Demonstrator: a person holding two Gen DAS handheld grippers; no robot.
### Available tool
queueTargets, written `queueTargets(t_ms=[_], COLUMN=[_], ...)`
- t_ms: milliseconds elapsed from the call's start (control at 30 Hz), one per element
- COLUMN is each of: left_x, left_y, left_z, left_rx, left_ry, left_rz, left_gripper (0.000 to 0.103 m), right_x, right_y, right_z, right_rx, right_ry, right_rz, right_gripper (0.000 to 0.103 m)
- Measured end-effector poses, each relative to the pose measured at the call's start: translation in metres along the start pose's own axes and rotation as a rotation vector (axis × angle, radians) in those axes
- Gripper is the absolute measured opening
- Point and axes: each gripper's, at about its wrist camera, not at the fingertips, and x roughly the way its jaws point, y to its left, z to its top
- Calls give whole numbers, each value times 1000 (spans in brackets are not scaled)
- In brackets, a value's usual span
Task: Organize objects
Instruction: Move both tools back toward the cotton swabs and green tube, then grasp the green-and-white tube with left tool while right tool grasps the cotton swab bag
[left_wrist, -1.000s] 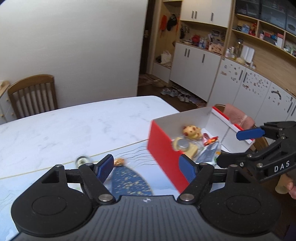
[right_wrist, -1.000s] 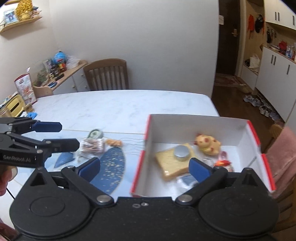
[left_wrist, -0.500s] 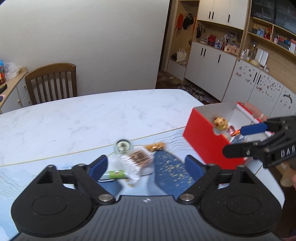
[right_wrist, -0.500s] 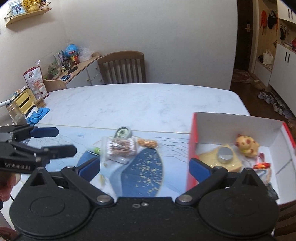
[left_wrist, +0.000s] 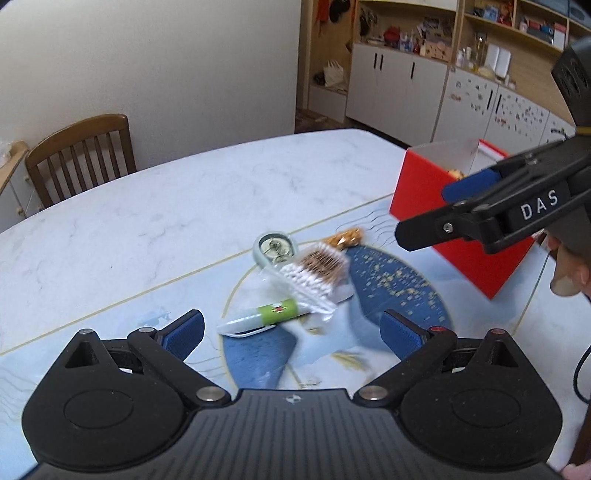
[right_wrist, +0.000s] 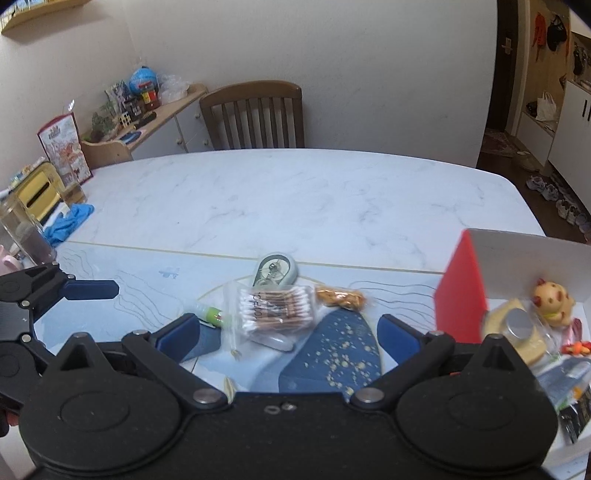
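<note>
Several loose items lie on a blue printed mat: a bag of cotton swabs, a green-and-white tube, a grey oval case and an orange snack packet. My left gripper hovers just short of the tube, its jaws opening with nothing between them. My right gripper stands open over the swab bag, empty. The red box at right holds a spotted toy and other things.
The white marble table stretches far behind the mat. A wooden chair stands at its far side. At the left edge lie a blue cloth and a glass jar. A person's fingers grip the right handle.
Both grippers have swung left and down, away from the red box and over the loose items. The left gripper's jaws have spread wider. The right jaws stay wide.
</note>
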Motion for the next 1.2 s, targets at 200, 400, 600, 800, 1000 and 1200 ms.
queueTargets(t_ms=[200, 400, 600, 800, 1000, 1200], left_x=[24, 47, 68, 86, 99, 109], left_y=[20, 29, 32, 36, 42, 48], left_z=[-4, -8, -8, -8, -6, -5], left_rx=[21, 82, 167, 234, 294, 300], left_ry=[15, 28, 36, 39, 44, 51], left_rz=[-15, -43, -86, -150, -214, -279], left_gripper=[102, 102, 102, 102, 102, 101], right_x=[29, 54, 77, 96, 108, 116], right_y=[9, 14, 18, 14, 10, 8], right_z=[7, 10, 11, 12, 14, 15], right_rx=[-8, -23, -37, -30, -30, -29], right_ry=[33, 81, 127, 166, 189, 208], right_rz=[-1, -2, -14, -9, 13, 30], right_gripper=[103, 103, 103, 103, 103, 103])
